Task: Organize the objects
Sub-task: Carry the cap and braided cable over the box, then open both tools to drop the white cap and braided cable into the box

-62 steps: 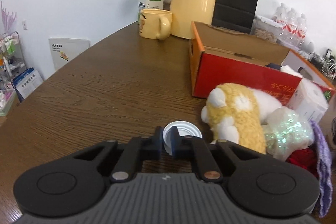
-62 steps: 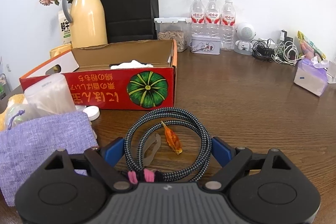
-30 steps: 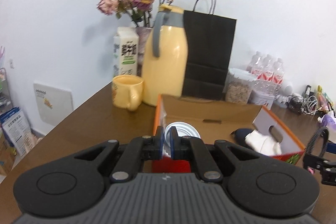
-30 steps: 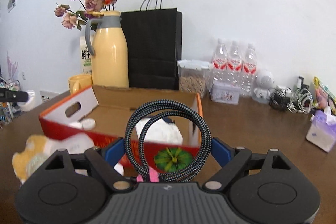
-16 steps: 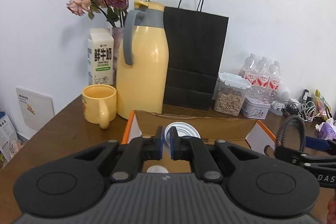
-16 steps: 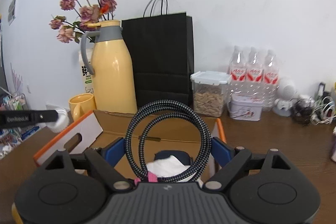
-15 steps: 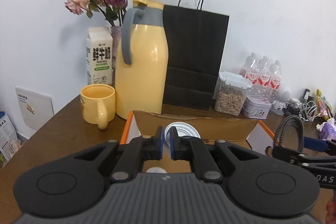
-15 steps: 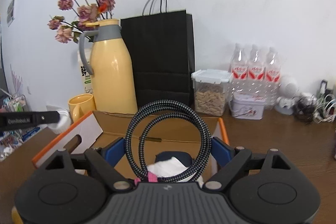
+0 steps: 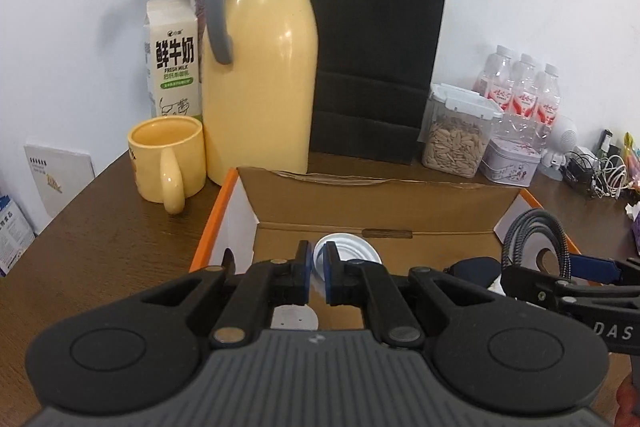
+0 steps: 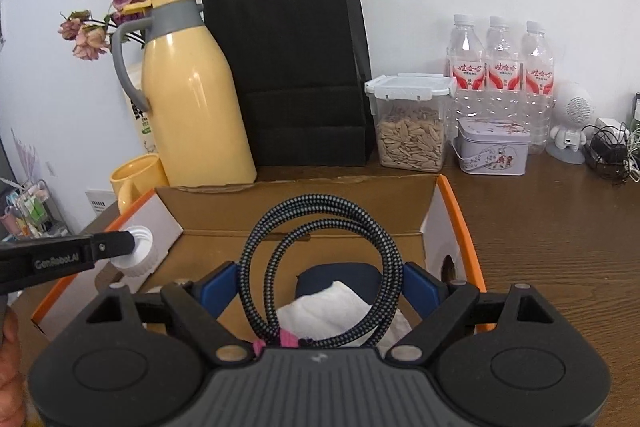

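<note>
My left gripper (image 9: 316, 269) is shut on a white bottle cap (image 9: 350, 253) and holds it above the left end of the open cardboard box (image 9: 372, 201); the cap also shows in the right wrist view (image 10: 138, 253). My right gripper (image 10: 320, 287) is shut on a coiled black-and-white braided cable (image 10: 320, 259) and holds it upright above the box's right half (image 10: 454, 227). The cable also shows in the left wrist view (image 9: 534, 239). Inside the box lie a white cloth (image 10: 336, 311), a dark blue item (image 10: 340, 273) and another white cap (image 9: 294, 317).
Behind the box stand a yellow thermos jug (image 9: 260, 67), a black paper bag (image 9: 376, 51), a yellow mug (image 9: 166, 159), a milk carton (image 9: 172, 59), a seed container (image 10: 410, 123), a tin (image 10: 492, 151) and three water bottles (image 10: 500, 67). Chargers and cables (image 10: 608, 151) lie far right.
Both grippers rose from the table with the cap and the cable and moved forward over the open box. In the last half second they came a little closer and lower.
</note>
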Demonstrator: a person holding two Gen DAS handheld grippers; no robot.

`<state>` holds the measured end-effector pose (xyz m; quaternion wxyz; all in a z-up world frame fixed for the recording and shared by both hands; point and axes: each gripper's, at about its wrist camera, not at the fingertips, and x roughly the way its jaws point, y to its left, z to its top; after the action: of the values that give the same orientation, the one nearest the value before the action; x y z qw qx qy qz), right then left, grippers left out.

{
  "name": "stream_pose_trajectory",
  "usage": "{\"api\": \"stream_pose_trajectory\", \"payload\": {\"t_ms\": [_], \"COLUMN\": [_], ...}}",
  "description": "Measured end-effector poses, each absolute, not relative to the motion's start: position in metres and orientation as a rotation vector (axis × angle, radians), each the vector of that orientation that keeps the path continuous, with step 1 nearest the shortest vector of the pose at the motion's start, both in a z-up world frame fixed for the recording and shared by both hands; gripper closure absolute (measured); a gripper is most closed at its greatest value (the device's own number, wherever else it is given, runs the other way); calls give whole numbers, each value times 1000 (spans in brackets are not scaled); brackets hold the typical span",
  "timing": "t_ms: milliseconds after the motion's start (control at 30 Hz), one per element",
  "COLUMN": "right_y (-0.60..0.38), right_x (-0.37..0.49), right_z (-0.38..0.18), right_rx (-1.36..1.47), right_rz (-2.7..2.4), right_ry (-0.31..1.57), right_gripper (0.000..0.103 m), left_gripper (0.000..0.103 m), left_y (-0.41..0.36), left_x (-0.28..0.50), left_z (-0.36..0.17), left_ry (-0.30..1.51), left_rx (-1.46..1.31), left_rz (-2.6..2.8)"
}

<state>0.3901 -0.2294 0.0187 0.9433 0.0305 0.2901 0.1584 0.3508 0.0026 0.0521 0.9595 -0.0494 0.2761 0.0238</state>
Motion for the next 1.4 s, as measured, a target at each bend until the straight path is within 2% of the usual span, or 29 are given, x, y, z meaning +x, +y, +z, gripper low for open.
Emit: {"api": "stream_pose_trajectory", "payload": {"t_ms": [33,100,133,200,333,433,967,1400], "right_y": [-229,-230,-231,-234,-236,-236,-251,-274], "right_x": [390,390,390,389,386,382,312,248], "right_z": [18,18,18,19,23,27,62,42], "right_rx": [52,38,36,39,41,37,-22,-65], "right_rz": [311,278,266,258,265,271,264,242], "right_ry": [595,604,606,603,590,578,467,519], "right_gripper": [15,2,0,0,0,0,0,0], "left_gripper": [86,59,35,18,3,0,0,0], "left_y": [1,0,-1,-2,-1,-1,-1,20], "left_x": [349,347,344,340,334,332,277,212], "left_z": [52,53,54,58,63,66,98,96], "left_ry": [553,539,525,487,452,442,370,382], "left_rx": [-92,-75,-72,-63,-62,-67,-61,-28], "left_rz": [53,60,69,77,86,91,75,100]}}
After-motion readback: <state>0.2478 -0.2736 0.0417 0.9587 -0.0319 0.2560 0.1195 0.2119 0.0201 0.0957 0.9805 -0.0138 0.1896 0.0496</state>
